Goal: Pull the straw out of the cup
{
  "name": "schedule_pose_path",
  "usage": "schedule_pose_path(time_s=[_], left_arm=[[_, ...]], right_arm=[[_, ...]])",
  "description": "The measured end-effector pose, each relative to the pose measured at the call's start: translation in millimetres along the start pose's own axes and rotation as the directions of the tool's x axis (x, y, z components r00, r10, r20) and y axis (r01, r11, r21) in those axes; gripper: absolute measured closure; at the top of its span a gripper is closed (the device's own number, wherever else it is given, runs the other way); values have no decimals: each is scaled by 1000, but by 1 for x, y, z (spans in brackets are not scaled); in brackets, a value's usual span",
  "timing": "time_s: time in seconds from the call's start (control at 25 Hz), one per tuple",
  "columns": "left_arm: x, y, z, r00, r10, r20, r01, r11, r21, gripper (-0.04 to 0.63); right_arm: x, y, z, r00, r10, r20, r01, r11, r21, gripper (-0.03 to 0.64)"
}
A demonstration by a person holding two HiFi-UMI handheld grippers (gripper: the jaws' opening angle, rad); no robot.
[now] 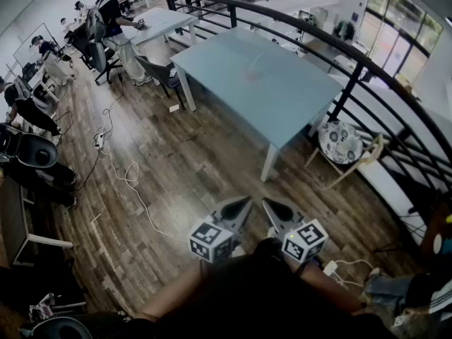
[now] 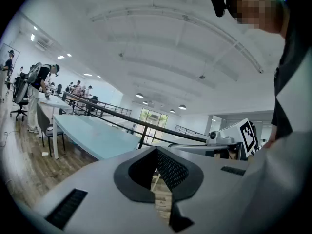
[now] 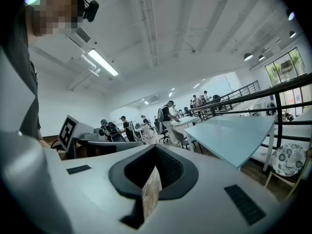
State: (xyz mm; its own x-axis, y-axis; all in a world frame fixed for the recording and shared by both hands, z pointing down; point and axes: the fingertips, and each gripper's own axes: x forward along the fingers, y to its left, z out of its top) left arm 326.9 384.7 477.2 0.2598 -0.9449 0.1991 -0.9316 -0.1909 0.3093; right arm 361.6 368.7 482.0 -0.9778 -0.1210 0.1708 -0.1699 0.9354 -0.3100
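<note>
Standing well back from the pale blue table (image 1: 296,97), you hold both grippers low against your body

Left gripper (image 1: 242,203): tips pressed together, nothing between them; its own view shows only floor through the slit behind the tips. Right gripper (image 1: 270,205): the same, tips meeting, empty

Cup (image 1: 251,73): a small clear blur on the tabletop at about twelve o'clock from the grippers, well apart from both. A thin pale line rising from it toward one o'clock reads as the straw (image 1: 258,58), though it is too small to be sure

Judgement: the straw should be light, thin, smooth and easily crushed, so pinch it gently on the exposed length above the rim. The cup looks like clear plastic, probably light enough to tip or lift along with the straw. One gripper likely needs to steady its wall while the other draws the straw out along its own line. Task not yet begun
</note>
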Motion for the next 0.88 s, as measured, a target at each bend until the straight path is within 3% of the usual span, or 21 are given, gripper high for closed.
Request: schedule_pose_path(time_s=[0.56,0.88], left_arm=[[17,23,3,1000,24,3,-24,1000,-18,584],[65,38,18,999,38,6,-38,999,-18,584]], right_arm=[[19,-17,6,1000,10,-28,-10,1000,2,606],[31,-65,25,999,32,-19,-32,999,13,606]])
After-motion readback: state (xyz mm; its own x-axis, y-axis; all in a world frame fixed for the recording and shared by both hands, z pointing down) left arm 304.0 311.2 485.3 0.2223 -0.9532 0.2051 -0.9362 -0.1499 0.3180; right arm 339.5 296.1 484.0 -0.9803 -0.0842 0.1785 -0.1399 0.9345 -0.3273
